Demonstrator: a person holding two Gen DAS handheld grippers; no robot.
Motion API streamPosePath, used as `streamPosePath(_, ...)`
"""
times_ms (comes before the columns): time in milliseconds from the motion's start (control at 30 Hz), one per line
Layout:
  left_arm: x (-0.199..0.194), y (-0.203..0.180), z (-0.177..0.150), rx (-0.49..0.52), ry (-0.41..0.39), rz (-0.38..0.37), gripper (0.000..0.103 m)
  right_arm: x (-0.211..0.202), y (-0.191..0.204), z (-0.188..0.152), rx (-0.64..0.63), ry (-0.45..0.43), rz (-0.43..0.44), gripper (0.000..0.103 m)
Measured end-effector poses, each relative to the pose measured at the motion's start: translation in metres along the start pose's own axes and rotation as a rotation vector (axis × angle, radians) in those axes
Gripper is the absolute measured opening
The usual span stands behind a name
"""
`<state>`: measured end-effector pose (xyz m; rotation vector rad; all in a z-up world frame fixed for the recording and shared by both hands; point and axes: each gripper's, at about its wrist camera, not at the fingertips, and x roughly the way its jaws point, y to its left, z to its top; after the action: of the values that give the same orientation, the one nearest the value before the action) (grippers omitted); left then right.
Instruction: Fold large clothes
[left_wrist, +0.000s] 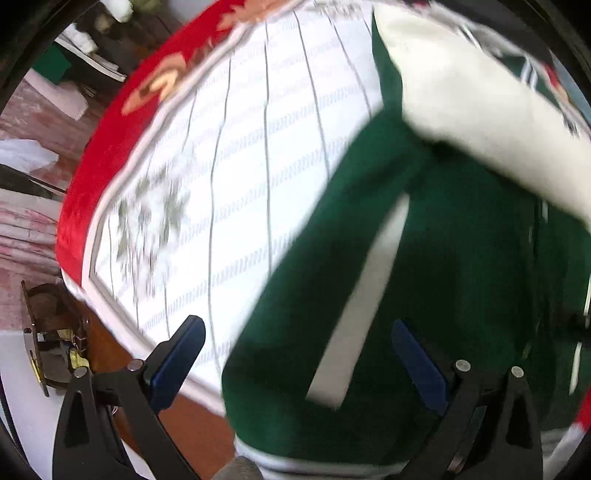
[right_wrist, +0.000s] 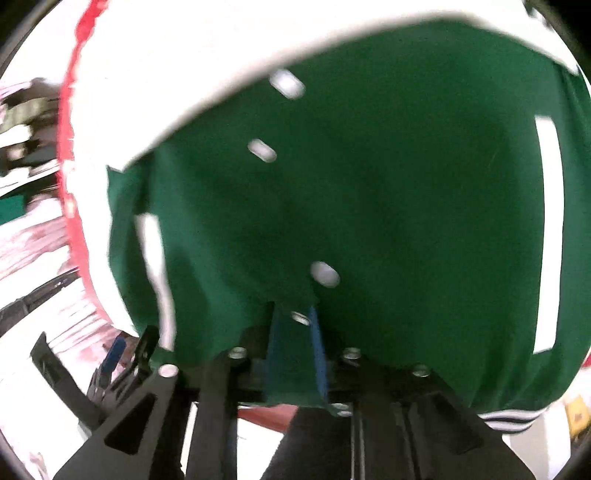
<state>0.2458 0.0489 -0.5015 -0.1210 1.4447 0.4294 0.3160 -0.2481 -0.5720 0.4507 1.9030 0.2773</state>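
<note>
Two grippers worked one green jacket (right_wrist: 388, 206), which hung bunched over the quilted white bedspread (left_wrist: 240, 155) with its red border (left_wrist: 96, 177) at nine o'clock. We saw the right gripper (right_wrist: 295, 354) pinching a fold of green cloth near a snap button (right_wrist: 325, 275), its blue pads tight on the fabric. The left gripper (left_wrist: 295, 365) stood with its jaws spread, the jacket's hem draped across its right finger (left_wrist: 421, 369), nothing clamped. We judged that one narrow pinch could slip under the garment's weight, and the white sleeve (left_wrist: 480, 110) at one o'clock might tumble askew, spoiling the fold.
</note>
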Motion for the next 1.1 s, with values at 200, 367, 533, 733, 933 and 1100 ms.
streamPosePath(200,0.067,-0.029,0.092,-0.014,0.002,0.136,0.103,-0.025,0.006,0.038,-0.079,-0.065,-0.092,0.026)
streamPosePath(367,0.094,0.025,0.124,-0.14,0.013,0.053,0.103,-0.017,-0.008,0.046,-0.048,-0.048,-0.095,0.026)
streamPosePath(533,0.105,0.062,0.142,-0.181,-0.003,0.002,0.103,-0.007,-0.019,0.035,0.009,-0.008,0.012,0.026)
streamPosePath(733,0.056,0.068,0.118,-0.031,-0.099,0.055,0.103,0.005,-0.015,0.039,0.046,0.006,0.288,0.026)
streamPosePath(933,0.05,0.067,0.088,-0.036,-0.067,0.111,0.103,0.046,0.002,0.076,0.128,0.028,0.419,0.036)
streamPosePath(1100,0.04,0.06,0.068,-0.053,-0.061,0.155,0.103,0.035,0.036,0.066,0.071,-0.102,0.263,0.01)
